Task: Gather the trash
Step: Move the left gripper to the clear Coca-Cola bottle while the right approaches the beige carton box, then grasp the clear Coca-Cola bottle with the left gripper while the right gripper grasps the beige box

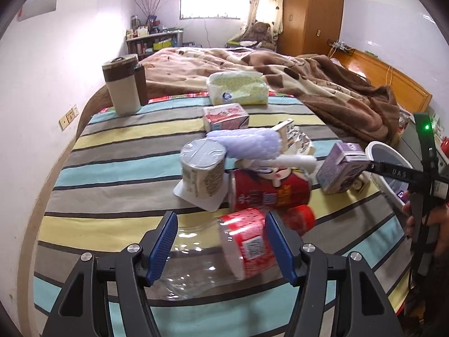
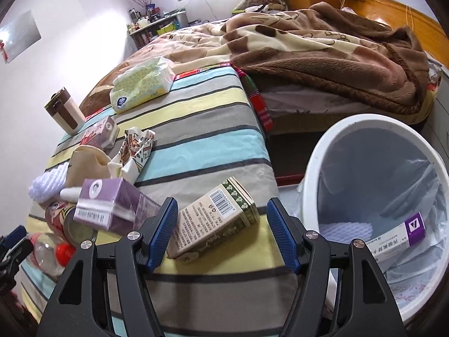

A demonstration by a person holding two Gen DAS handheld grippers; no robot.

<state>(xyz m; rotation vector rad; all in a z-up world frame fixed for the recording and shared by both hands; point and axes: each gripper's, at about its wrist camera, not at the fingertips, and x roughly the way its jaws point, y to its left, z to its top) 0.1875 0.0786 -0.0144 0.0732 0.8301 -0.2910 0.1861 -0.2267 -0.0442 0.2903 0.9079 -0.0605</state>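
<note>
A clear plastic bottle point(image 1: 213, 255) with a red label and red cap lies on the striped bed sheet point(image 1: 118, 168). My left gripper point(image 1: 221, 241) hangs open just over it; the bottle runs crosswise under the blue pads and neither pad presses on it. A green and beige box point(image 2: 216, 219) lies near the bed's edge, framed by my right gripper point(image 2: 221, 233), which is open and clear of it. Beside that box sits a purple carton point(image 2: 112, 207). A white bin point(image 2: 317, 168) stands to the right, below the bed edge, with a purple-striped medicine box point(image 2: 393, 238) inside.
A wrapped noodle cup point(image 1: 202, 168), red snack can point(image 1: 269, 193), lilac foam net point(image 1: 247, 143), red carton point(image 1: 224, 118), tissue pack point(image 1: 238, 88) and brown-banded mug point(image 1: 123, 84) crowd the sheet. A brown blanket point(image 2: 308, 56) covers the far bed. A person's hand point(image 1: 437, 224) shows at right.
</note>
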